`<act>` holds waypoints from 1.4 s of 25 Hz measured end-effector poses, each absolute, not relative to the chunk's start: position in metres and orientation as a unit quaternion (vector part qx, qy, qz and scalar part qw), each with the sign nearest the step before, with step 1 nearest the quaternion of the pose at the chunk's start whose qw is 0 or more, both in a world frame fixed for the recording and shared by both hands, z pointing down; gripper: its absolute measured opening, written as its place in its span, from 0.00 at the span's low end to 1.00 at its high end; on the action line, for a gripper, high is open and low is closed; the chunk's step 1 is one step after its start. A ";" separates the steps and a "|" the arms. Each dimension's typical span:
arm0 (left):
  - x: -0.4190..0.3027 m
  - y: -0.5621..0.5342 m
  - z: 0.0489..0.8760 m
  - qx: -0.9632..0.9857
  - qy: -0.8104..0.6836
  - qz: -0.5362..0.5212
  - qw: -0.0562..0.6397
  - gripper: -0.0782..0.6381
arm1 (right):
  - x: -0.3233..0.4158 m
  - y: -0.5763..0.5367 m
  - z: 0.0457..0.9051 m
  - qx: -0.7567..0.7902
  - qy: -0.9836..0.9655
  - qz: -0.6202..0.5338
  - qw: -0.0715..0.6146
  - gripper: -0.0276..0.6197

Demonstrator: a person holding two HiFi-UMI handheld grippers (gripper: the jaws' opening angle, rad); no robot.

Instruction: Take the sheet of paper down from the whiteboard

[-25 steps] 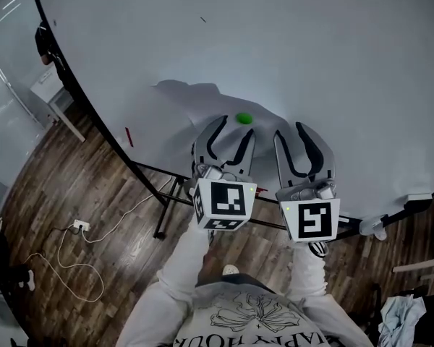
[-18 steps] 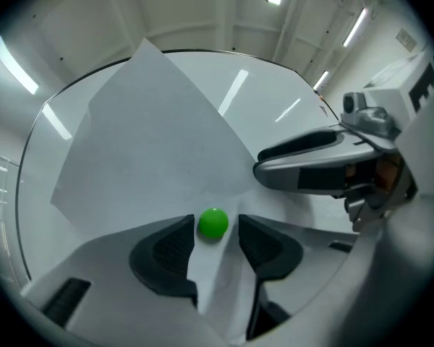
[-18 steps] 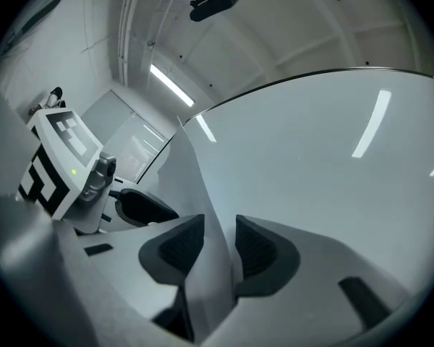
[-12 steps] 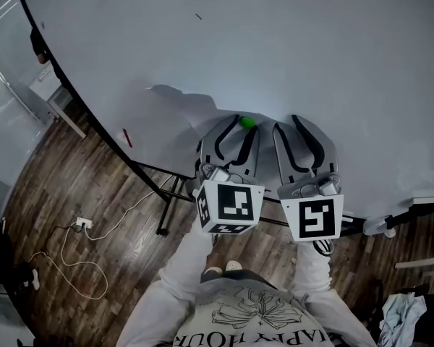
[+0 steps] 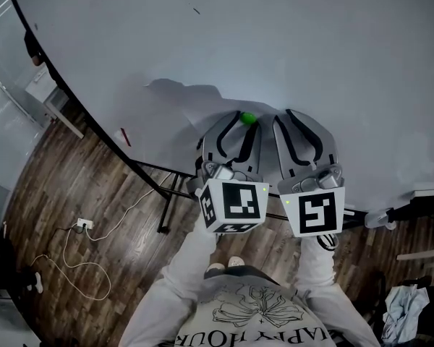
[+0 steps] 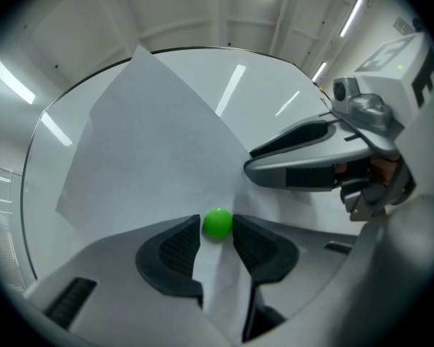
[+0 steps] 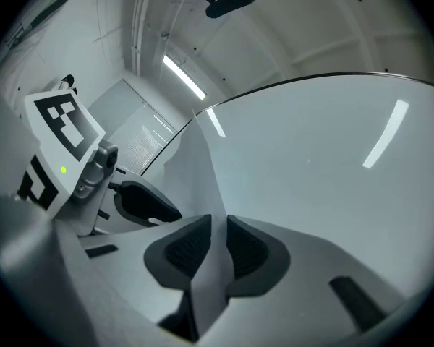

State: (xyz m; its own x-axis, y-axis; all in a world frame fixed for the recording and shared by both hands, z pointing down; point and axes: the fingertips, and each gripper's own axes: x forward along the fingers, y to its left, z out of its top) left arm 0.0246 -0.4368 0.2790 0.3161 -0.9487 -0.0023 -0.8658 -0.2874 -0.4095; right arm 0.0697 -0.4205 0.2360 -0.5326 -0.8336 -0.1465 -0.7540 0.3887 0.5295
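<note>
A white sheet of paper [image 5: 184,107] hangs on the whiteboard [image 5: 289,35], pinned by a green ball magnet [image 5: 247,118]. My left gripper [image 5: 242,123] is at the magnet. In the left gripper view its closing jaws [image 6: 217,226] touch the green magnet [image 6: 218,223] on both sides, with the paper [image 6: 152,143] behind. Beside it, my right gripper [image 5: 288,118] meets the sheet's right edge. In the right gripper view the paper's edge [image 7: 195,172] runs between the closing jaws [image 7: 218,226], and a narrow gap still shows between the pads.
The board stands on a black frame [image 5: 166,186] over a wood floor. A red marker [image 5: 124,136] lies on its lower edge at the left. A cable and socket [image 5: 79,226] lie on the floor. A white object [image 5: 380,219] sits on the ledge at the right.
Both grippers have moved up against the board. The left jaws have closed round the green magnet. The right jaws have narrowed over the paper's edge.
</note>
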 end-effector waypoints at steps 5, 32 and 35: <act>0.028 -0.437 0.279 -0.792 0.571 -0.124 0.176 0.28 | 0.073 -0.423 0.234 0.484 -0.833 -0.260 0.059 0.06; 0.008 -0.431 0.282 -0.813 0.561 -0.097 0.122 0.27 | 0.124 -0.416 0.228 0.574 -0.788 -0.218 0.033 0.05; 0.006 -0.432 0.283 -0.813 0.562 -0.098 0.118 0.27 | 0.140 -0.413 0.227 0.594 -0.776 -0.213 0.029 0.05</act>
